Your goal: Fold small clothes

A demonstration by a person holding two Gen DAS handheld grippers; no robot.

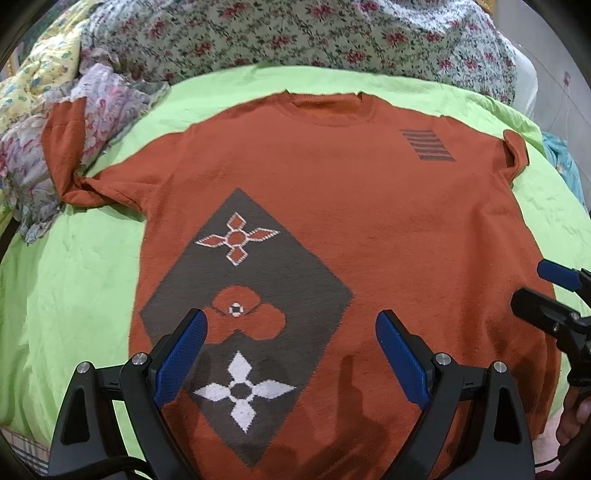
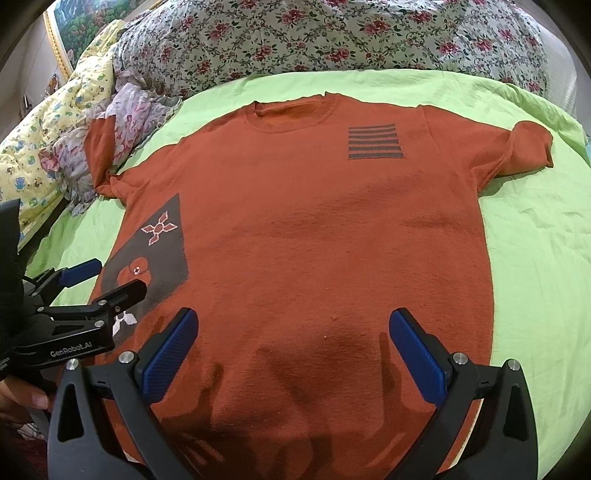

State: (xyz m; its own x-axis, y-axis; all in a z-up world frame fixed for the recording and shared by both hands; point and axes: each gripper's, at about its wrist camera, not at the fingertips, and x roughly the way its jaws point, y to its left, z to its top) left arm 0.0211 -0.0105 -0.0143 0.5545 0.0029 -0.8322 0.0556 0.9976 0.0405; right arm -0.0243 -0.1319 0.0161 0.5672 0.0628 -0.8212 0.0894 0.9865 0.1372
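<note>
An orange knitted T-shirt [image 1: 369, 221] lies flat, front up, on a green sheet [image 1: 66, 295], collar away from me. It has a grey diamond patch with flower shapes [image 1: 243, 295] and grey stripes on the chest [image 1: 426, 144]. It also shows in the right wrist view [image 2: 314, 229]. My left gripper [image 1: 291, 328] is open and empty above the shirt's lower left part. My right gripper [image 2: 293, 328] is open and empty above the lower middle of the shirt. Each gripper shows at the edge of the other's view, the right one [image 1: 546, 291] and the left one [image 2: 110, 277].
Floral bedding [image 2: 332, 33] is piled behind the shirt. A crumpled floral cloth [image 1: 92, 107] lies at the left; the shirt's left sleeve [image 1: 64, 147] rests up against it. The right sleeve [image 2: 524, 151] is curled on the green sheet [image 2: 535, 258].
</note>
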